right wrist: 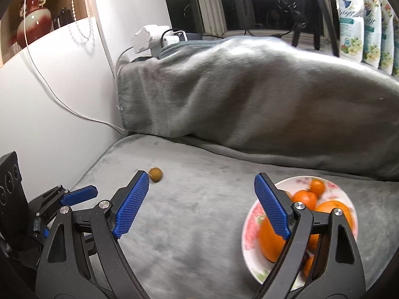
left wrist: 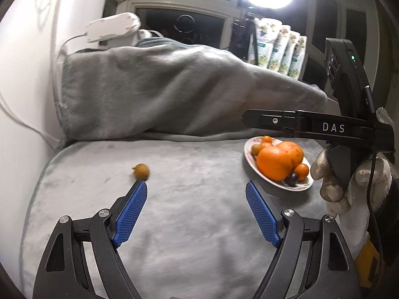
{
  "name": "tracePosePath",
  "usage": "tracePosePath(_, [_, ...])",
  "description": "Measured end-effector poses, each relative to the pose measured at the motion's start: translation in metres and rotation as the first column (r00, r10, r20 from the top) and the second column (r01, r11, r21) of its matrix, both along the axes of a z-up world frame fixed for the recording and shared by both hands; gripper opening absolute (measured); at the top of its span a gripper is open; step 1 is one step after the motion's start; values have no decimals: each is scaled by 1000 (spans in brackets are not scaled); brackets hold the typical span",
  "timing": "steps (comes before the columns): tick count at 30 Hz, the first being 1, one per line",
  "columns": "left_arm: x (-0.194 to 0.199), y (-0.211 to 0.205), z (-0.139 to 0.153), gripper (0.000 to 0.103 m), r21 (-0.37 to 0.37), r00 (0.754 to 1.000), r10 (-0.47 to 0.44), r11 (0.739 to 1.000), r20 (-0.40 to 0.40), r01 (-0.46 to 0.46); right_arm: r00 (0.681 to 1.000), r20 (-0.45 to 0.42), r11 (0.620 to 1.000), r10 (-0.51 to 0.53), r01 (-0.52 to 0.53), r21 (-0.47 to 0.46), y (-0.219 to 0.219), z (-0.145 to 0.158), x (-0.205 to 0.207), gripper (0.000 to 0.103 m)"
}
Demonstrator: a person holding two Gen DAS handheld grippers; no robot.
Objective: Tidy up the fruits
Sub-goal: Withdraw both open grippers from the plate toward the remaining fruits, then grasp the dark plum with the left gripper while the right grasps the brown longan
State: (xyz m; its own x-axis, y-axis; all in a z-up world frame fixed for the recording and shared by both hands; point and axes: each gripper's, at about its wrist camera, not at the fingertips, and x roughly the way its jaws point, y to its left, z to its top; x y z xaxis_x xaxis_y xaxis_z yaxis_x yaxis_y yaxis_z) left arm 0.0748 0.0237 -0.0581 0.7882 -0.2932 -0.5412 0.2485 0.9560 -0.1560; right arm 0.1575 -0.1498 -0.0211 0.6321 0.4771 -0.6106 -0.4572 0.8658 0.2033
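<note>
A: How do the jaws stand?

B: Both spread wide, holding nothing. The left gripper (left wrist: 195, 186) and right gripper (right wrist: 202, 178) hang over the grey blanket (left wrist: 189, 219).

A: And the fruit?

B: One small brown fruit (left wrist: 141, 171) lies alone near the left fingertip; the oranges (left wrist: 279, 159) sit piled on the flowered plate (right wrist: 251, 226).

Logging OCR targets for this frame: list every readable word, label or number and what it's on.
"DAS": white letters on the black body of the right gripper, seen from the left wrist view.
Printed pouches on the windowsill: script lettering and a teal label, too blurred to read in either view.
Plate, loose fruit, gray blanket: no text.
</note>
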Motion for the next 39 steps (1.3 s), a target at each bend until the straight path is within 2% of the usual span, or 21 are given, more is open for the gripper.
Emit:
tracePosePath(6, [4, 32, -11, 82, -31, 998, 61, 998, -32, -62, 999, -39, 999, 32, -31, 6, 22, -9, 12, 89])
tracePosePath(11, [11, 51, -23, 80, -55, 994, 77, 995, -74, -82, 993, -90, 997, 76, -74, 23, 44, -20, 25, 87])
tracePosePath(19, [32, 54, -39, 59, -55, 987, 58, 996, -147, -67, 970, -209, 991, 124, -112, 71, 75, -43, 50, 64])
tracePosePath(21, [38, 55, -44, 56, -62, 985, 54, 996, -165, -65, 959, -249, 988, 137, -115, 98, 81, -51, 59, 55])
tracePosePath(24, [46, 53, -50, 54, -56, 981, 46, 997, -187, -58, 944, -293, 985, 150, -117, 127, 88, -61, 68, 49])
tracePosePath(27, [55, 51, -55, 46, -51, 976, 47, 997, -211, -59, 934, -319, 983, 162, -123, 139, 96, -70, 75, 43])
tracePosePath(39, [77, 59, -68, 41, -60, 962, 64, 995, -266, -83, 919, -339, 977, 203, -165, 138, 123, -98, 83, 30])
